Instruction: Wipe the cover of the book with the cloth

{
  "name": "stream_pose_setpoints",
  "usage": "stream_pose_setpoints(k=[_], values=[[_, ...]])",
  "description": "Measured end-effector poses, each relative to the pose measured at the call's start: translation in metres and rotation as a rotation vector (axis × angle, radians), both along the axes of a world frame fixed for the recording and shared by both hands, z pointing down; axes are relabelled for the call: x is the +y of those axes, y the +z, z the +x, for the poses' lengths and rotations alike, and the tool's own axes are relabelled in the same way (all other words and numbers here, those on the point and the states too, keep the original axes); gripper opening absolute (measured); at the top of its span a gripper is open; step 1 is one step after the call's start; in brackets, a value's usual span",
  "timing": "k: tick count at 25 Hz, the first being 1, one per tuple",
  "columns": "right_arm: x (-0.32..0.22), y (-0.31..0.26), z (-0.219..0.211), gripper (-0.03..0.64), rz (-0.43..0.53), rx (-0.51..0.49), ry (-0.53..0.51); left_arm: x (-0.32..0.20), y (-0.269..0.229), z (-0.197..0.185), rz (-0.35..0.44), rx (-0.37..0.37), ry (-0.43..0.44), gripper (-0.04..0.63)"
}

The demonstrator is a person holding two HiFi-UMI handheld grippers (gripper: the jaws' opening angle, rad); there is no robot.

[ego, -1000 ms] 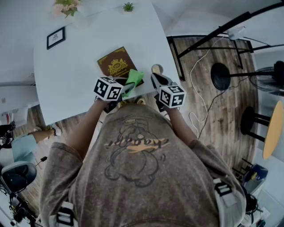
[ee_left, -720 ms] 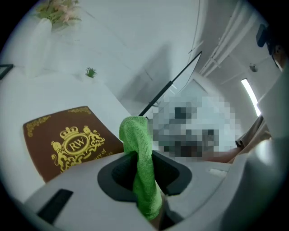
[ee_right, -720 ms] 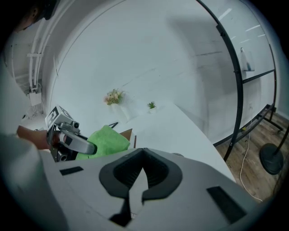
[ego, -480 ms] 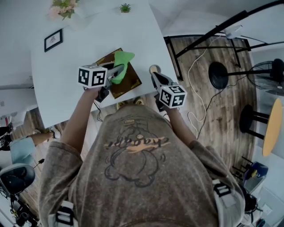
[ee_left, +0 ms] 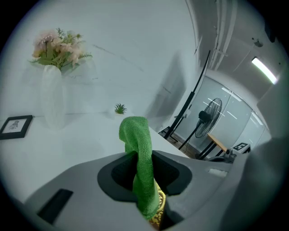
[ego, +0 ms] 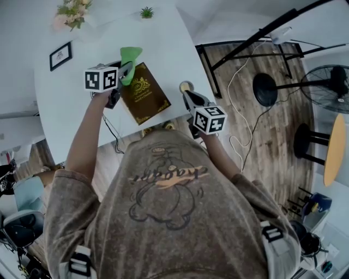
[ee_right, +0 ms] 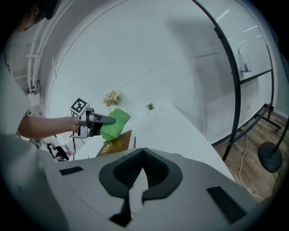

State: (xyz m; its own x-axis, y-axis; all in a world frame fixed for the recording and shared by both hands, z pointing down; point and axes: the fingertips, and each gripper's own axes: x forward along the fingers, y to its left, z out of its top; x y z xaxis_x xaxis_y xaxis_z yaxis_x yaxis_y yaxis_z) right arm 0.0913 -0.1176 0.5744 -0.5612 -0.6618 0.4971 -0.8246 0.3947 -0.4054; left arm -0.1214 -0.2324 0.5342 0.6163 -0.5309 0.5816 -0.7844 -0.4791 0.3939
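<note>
While left gripper (ego: 125,70) pinches green fuzzy cloth (ego: 130,56) at brown gilt book's (ego: 144,95) far corner,
pink flowers (ego: 70,13) stand beyond; right gripper's (ego: 188,98) own view shows jaws together.

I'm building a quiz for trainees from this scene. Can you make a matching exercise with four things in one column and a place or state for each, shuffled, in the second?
Things:
1. green cloth
2. book
3. right tool
4. picture frame

Places or states:
A. shut on nothing, right of the book
B. brown cover with gold print, facing up
C. near the flowers
D. clamped in the left tool

Pairs: 1-D; 2-B; 3-A; 4-C
</note>
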Motion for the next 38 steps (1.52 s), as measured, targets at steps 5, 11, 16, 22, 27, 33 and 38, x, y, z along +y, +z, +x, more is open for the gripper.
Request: stream_pose_setpoints(k=[5,11,16,22,27,33,38], values=[[0.002,0.001,0.004,0.002,-0.002,0.003,0.017,-0.002,0.027,0.011,-0.049,-0.052,0.037,0.08],[0.003,0.001,0.013,0.002,-0.006,0.004,0.043,0.01,0.047,0.039,-0.098,-0.053,0.118,0.08],[0.003,0.0,0.02,0.002,-0.005,0.002,0.056,0.022,0.048,0.055,-0.12,-0.011,0.181,0.08],[0.004,0.001,0.022,0.002,-0.006,-0.002,0.06,0.038,0.049,0.071,-0.128,-0.017,0.231,0.08],[0.004,-0.002,0.021,0.002,0.004,-0.011,0.06,0.059,0.049,0.083,-0.134,-0.001,0.256,0.08],[0.005,-0.006,0.023,0.002,0.008,-0.016,0.063,0.086,0.054,0.094,-0.166,0.032,0.239,0.08],[0.009,-0.01,0.024,0.002,0.015,-0.018,0.064,0.11,0.05,0.104,-0.184,0.058,0.251,0.08]])
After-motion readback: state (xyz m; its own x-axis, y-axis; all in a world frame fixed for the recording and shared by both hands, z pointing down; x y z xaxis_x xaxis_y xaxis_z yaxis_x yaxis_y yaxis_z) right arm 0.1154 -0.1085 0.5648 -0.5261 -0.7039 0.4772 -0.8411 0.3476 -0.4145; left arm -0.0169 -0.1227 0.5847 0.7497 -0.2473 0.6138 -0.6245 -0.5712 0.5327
